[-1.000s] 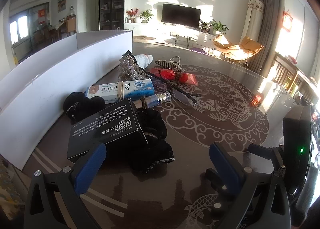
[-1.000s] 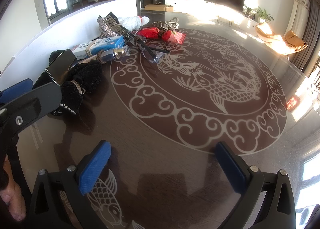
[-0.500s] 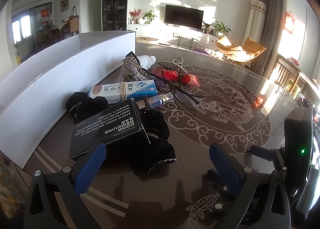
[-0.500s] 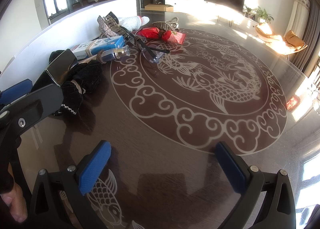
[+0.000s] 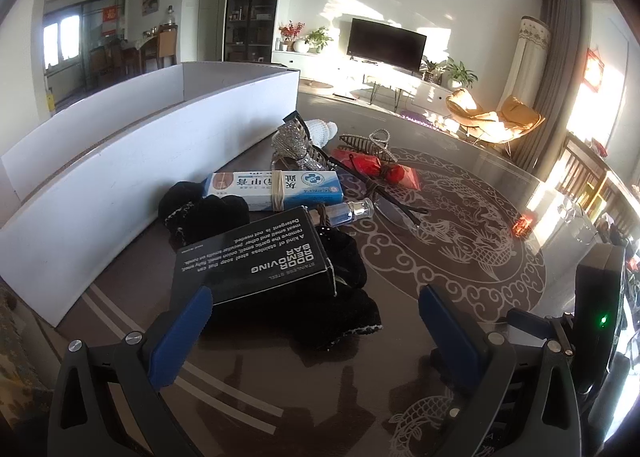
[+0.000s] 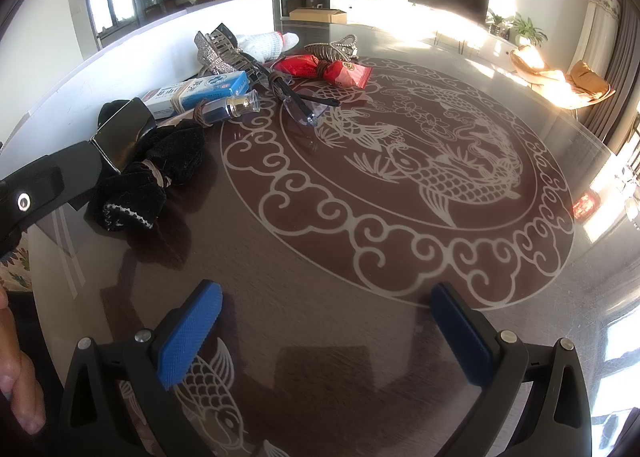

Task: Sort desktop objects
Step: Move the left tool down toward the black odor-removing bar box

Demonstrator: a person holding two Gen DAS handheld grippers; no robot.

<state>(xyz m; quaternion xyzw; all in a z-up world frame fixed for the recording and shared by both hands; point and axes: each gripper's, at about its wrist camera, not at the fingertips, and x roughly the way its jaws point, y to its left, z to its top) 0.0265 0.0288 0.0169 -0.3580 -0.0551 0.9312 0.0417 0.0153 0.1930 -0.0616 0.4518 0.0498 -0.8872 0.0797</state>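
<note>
The left tool (image 5: pixel 312 321) hangs low over the near left part of the tabletop (image 5: pixel 400 397), its two blue-padded fingers (image 5: pixel 180 325) spread wide and holding nothing; the left pad sits just in front of the near corner of a black box (image 5: pixel 256 261), without clear contact. The right tool (image 6: pixel 326 333) hovers over bare tabletop at the near edge of the dragon medallion (image 6: pixel 400 177), its jaws likewise spread wide and empty, well apart from the clutter. Part of the left tool's dark frame crosses the left side of the right wrist view, and fingertips of a hand (image 6: pixel 18 389) show at the lower left corner.

The things to sort lie in a loose heap on the far left of the tabletop, beside one long white box (image 5: pixel 120 161). Counted there: one black box printed "ODOR REMOVING BAR", resting tilted on black cloth pieces (image 5: pixel 340 297); one blue-and-white carton (image 5: pixel 276 191) bound with a rubber band; one small clear vial (image 5: pixel 348 213) with a blue fill; one pair of glasses (image 6: pixel 308 109); two hair claws, a glittering one (image 5: pixel 296 145) and a darker one (image 6: pixel 332 49); one red packet (image 6: pixel 324 71); one white knitted item (image 5: pixel 320 131) farthest back. How many black cloth pieces there are cannot be told.
</note>
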